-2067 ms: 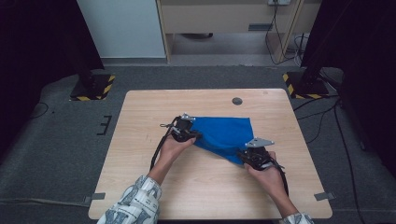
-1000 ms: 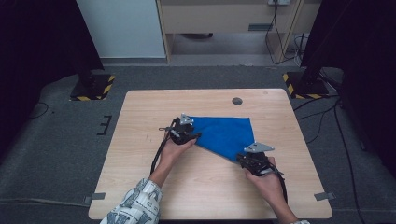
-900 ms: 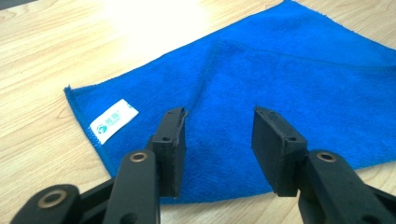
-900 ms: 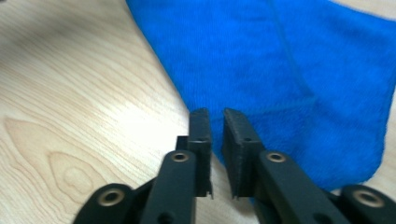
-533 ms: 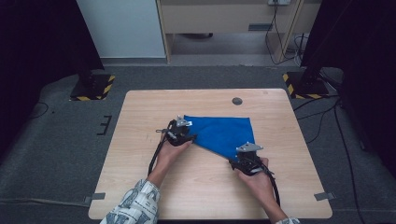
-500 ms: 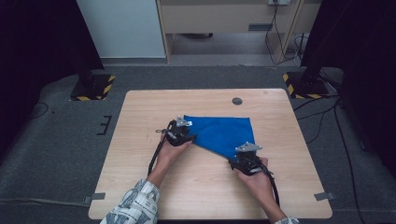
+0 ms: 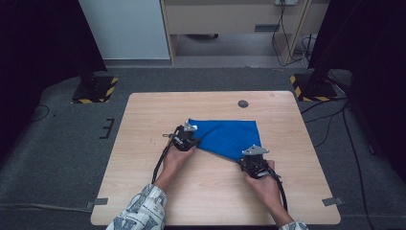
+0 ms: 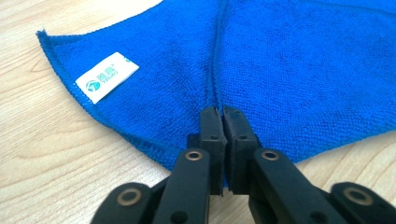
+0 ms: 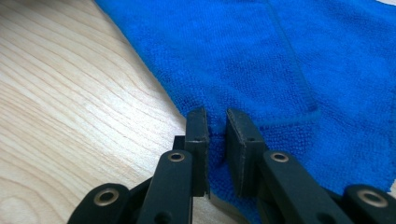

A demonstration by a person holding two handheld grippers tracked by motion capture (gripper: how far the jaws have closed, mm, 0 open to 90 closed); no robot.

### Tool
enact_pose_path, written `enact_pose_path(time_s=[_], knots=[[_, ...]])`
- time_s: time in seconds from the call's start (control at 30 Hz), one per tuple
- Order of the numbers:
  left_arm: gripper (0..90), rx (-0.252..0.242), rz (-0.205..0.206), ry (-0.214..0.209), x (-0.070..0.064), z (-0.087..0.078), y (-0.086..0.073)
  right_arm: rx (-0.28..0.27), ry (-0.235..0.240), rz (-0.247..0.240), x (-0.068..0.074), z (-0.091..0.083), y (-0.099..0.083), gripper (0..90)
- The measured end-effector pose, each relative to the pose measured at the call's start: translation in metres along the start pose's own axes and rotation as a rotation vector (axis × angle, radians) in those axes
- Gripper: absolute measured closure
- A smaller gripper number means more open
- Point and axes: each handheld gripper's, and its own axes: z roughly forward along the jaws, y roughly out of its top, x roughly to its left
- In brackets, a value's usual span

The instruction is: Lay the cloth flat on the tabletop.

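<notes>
A blue cloth (image 7: 226,138) is seen lying flat on the wooden table (image 7: 143,143), folded into a triangular shape near the middle of the tabletop, with its straight upper edge toward the far side and its point toward the person's right hand. The left gripper (image 7: 186,138) is held at the cloth's left corner, and in the left gripper view its 2 black jaws are pressed together on a pinched ridge of the blue fabric (image 8: 280,70), so the cloth is clamped there. A white label (image 8: 107,77) with green print is shown sewn near the hemmed edge, to the left of those jaws. The right gripper (image 7: 253,160) is placed at the cloth's near right point; in the right gripper view (image 9: 216,122) its jaws are set slightly apart with a small gap between them, and blue fabric (image 9: 243,56) is seen within that gap, though whether it is truly squeezed cannot be told. A stitched hem is seen running just beside the right jaw. A small dark round grommet (image 7: 243,103) is set in the table beyond the cloth, apart from it.
</notes>
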Motion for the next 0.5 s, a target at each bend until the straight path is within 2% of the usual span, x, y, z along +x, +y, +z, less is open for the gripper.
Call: enact_pose_path(time_s=[0.13,0.2,0.27,0.37,0.5], knots=[[88.9,-0.044,-0.031,0.018,0.002,-0.004,0.002,-0.011,0.017,0.011,-0.004,-0.006,-0.001,80.4],[89.0,-0.076,-0.06,0.027,0.006,-0.008,0.002,-0.015,0.024,0.014,-0.008,-0.01,-0.001,82.4],[89.0,-0.095,-0.069,0.04,0.008,-0.011,0.003,-0.02,0.03,0.019,-0.012,-0.016,-0.002,85.4],[89.0,-0.095,-0.062,0.054,0.009,-0.013,0.003,-0.015,0.038,0.024,-0.019,-0.023,-0.004,87.6],[89.0,-0.103,-0.079,0.057,0.014,-0.017,0.001,-0.022,0.028,0.046,-0.032,-0.032,-0.007,88.0]])
